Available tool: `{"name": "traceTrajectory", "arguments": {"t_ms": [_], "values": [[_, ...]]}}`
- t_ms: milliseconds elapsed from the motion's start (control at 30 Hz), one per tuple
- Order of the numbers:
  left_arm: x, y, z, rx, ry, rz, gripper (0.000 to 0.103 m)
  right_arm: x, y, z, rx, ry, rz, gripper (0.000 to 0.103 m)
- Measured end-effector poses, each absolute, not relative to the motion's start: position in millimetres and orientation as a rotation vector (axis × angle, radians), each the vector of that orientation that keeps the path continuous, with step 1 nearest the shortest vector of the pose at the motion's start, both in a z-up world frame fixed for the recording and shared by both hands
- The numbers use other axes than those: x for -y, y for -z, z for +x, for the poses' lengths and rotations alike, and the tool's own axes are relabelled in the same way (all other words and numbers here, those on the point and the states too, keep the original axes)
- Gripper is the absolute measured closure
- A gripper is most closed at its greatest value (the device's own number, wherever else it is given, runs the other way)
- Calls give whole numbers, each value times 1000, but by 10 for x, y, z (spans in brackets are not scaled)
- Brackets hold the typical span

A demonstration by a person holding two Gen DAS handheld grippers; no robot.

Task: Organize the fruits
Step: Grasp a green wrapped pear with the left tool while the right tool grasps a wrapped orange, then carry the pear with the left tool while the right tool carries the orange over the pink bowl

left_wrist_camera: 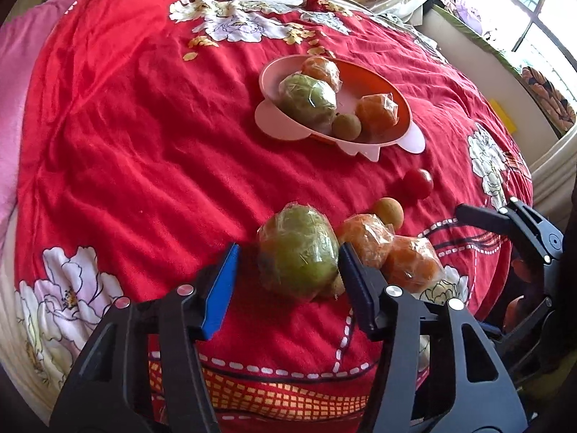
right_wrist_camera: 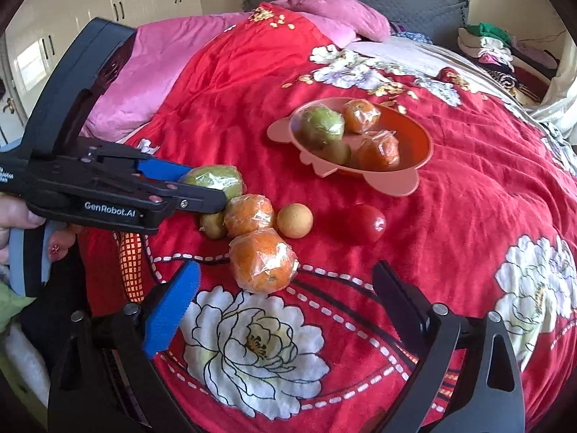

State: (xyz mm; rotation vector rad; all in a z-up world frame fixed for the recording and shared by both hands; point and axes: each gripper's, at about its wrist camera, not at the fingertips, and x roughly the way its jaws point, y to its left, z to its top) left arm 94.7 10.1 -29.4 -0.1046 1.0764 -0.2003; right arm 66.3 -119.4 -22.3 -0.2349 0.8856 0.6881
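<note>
Left wrist view: left gripper [left_wrist_camera: 288, 252] spread wide, straddling wrapped green fruit [left_wrist_camera: 298, 252] near bedspread's [left_wrist_camera: 126, 144] near edge, not yet pinching. Long axis roughly along the fingers, right finger [left_wrist_camera: 355, 281] wedged against wrapped orange [left_wrist_camera: 366, 240]. Right gripper [right_wrist_camera: 285, 288] also spread, hovering empty just before nearer orange [right_wrist_camera: 263, 261]. Bowl [left_wrist_camera: 274, 122] farther, toward bedspread's middle.

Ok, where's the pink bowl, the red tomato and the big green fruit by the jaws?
pink bowl [right_wrist_camera: 393, 184], right wrist view, front rim.
red tomato [right_wrist_camera: 369, 223], right wrist view, middle.
big green fruit [left_wrist_camera: 297, 252], left wrist view, wrapped middle.
</note>
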Motion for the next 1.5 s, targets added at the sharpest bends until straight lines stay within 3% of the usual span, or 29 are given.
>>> {"name": "traceTrajectory", "arguments": {"t_ms": [33, 167, 400, 567, 933, 1133, 1500], "values": [[-100, 296, 955, -1077, 201, -104, 55, 1177, 254, 689, -898, -706, -234, 29], [-108, 311, 984, -1079, 207, -111, 55, 1138, 339, 748, -920, -722, -234, 42], [-146, 320, 1007, -1078, 220, -123, 56, 1038, 407, 757, -932, -761, -256, 52], [-148, 327, 1008, -1080, 220, -119, 56, 1002, 403, 762, -929, -778, -244, 65], [-76, 370, 1153, -1082, 215, -102, 56, 1143, 313, 773, -929, -769, -196, 65], [-26, 409, 1229, -1084, 219, -107, 65, 1225, 239, 798, -918, -758, -174, 65], [-53, 221, 1223, -1061, 233, -137, 66, 1419, 73, 926, -885, -711, -134, 65]]}}
